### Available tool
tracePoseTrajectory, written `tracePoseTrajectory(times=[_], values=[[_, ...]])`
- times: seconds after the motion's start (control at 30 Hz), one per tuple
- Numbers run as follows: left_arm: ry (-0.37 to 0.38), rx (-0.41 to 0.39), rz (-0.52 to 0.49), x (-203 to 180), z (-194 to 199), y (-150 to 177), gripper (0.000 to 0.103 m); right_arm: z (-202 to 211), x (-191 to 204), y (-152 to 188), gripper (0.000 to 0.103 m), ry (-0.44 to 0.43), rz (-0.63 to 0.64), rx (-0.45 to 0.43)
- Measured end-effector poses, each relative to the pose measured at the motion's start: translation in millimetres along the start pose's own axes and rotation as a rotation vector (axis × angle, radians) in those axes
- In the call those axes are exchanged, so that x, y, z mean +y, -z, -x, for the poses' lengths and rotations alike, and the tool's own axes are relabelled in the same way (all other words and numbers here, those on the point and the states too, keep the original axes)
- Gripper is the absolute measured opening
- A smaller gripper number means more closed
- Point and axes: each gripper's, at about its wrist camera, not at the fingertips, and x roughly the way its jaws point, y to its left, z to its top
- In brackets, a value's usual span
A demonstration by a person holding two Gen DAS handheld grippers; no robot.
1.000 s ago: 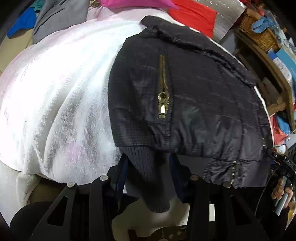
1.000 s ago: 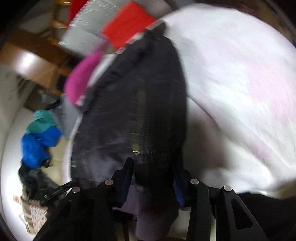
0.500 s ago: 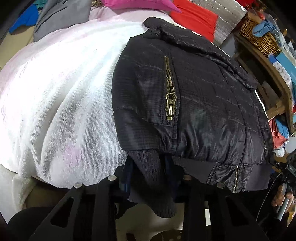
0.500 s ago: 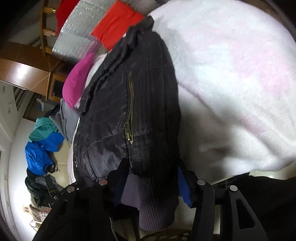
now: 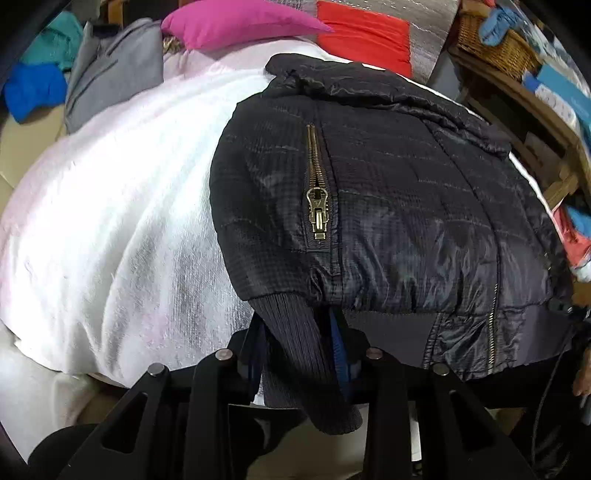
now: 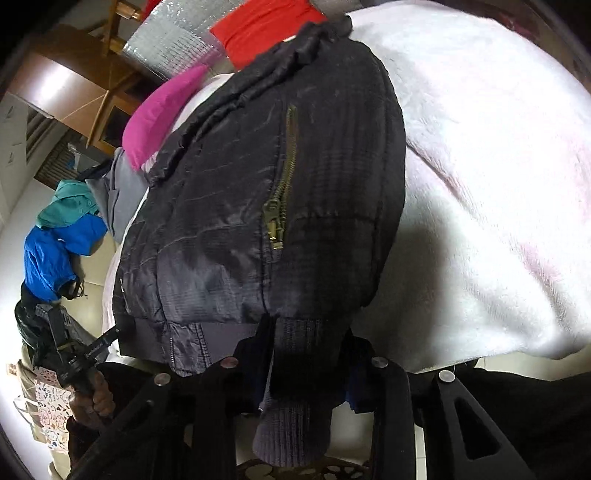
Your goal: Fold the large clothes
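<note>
A white fleece blanket point(image 5: 122, 206) covers the bed ahead of both tongs, giving a soft, wide surface on which a bulky garment can be spread. On it lies the black quilted jacket point(image 5: 388, 192), collar at the far end and hem nearest the tongs, hanging a little over the bed's near edge. It seems laid lengthwise this way so both sleeves can be reached from the hem side. Beyond the collar sit a pink pillow point(image 5: 236, 22) and a red cushion point(image 5: 365, 33), well apart from the work.

Each sleeve lies folded along the body, its brass zip point(image 5: 317, 199) uppermost, the ribbed cuff trailing past the hem. The left tongs point(image 5: 299, 343) pinch the left cuff point(image 5: 295, 350); the right tongs point(image 6: 308, 365) have just been closing, with the right cuff point(image 6: 299, 387) between the blue pads and apparently gripped. Holding by the cuffs probably lets each sleeve be drawn straight and square before the next fold.
</note>
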Motion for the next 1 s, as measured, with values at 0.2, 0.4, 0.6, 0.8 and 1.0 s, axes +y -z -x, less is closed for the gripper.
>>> tracePoseTrajectory(times=[0.2,0.4,0.6,0.8,1.0], values=[[-0.042,-0.035,-0.05,-11.4,3.2,0.2,0.035,-0.2,15.4,2.9,0.023,0.076,0.113,-0.025],[-0.053,-0.046,-0.07,-13.0,4.8,1.9,0.035,31.5,28.2,-1.5,0.021,-0.077,0.146,-0.175],[-0.043,-0.003,-0.058,-12.6,-0.9,3.6,0.055,-4.7,14.6,-3.4,0.035,0.027,0.085,-0.027],[0.011,0.003,-0.054,-14.6,-3.1,3.6,0.051,-15.3,27.8,2.1,0.029,0.094,0.184,0.028],[0.098,-0.054,0.023,3.4,10.5,-1.6,0.019,16.4,38.2,1.0,0.018,-0.014,0.214,-0.085]])
